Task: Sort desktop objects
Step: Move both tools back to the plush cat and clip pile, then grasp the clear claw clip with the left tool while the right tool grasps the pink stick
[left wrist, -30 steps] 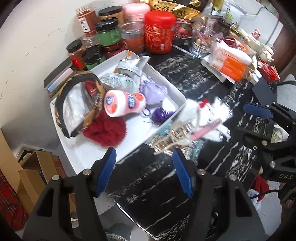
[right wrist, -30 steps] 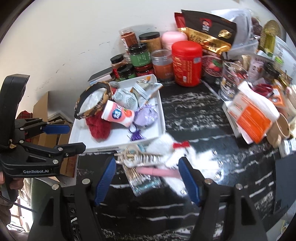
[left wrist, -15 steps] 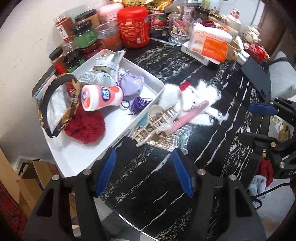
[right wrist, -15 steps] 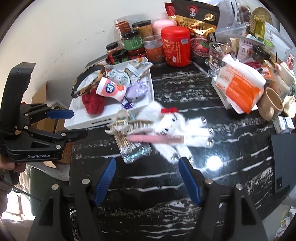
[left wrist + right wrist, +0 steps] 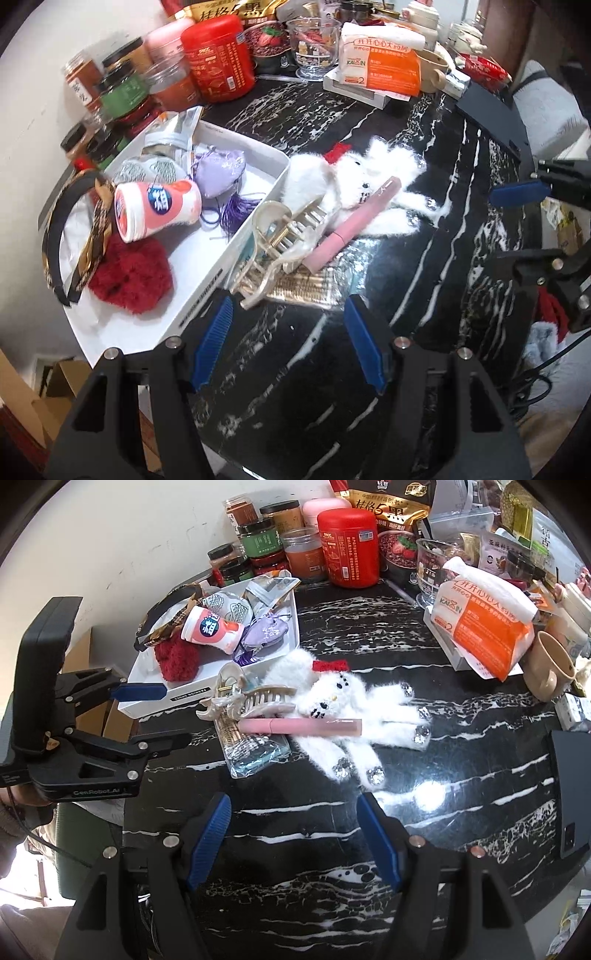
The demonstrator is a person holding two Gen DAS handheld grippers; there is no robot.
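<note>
A white tray [image 5: 218,269] [image 5: 173,698] at the table's left holds a headband [image 5: 55,229], a red fluffy scrunchie [image 5: 129,273], a pink-and-white bottle [image 5: 155,208] [image 5: 212,627], a purple pouch [image 5: 218,173] and foil packets. Beside the tray lie a beige claw hair clip [image 5: 280,236] [image 5: 243,698], a pink tube [image 5: 354,221] [image 5: 299,725], a clear packet of cotton swabs [image 5: 306,288] [image 5: 251,753] and a white plush cat with a red bow [image 5: 351,173] [image 5: 340,701]. My left gripper [image 5: 290,343] is open, just short of the swab packet. My right gripper [image 5: 295,834] is open over bare tabletop, short of the plush.
Jars and a red canister [image 5: 218,62] [image 5: 349,546] line the wall behind the tray. An orange-and-white tissue pack [image 5: 484,624], a beige cup [image 5: 546,668] and a glass bowl crowd the far right. A dark phone [image 5: 570,790] lies at the right edge. Cardboard boxes [image 5: 22,406] sit below the table's left.
Both grippers have drawn back from the pile, so more black tabletop shows in front of their fingers. Nothing was picked up; both stay open.
</note>
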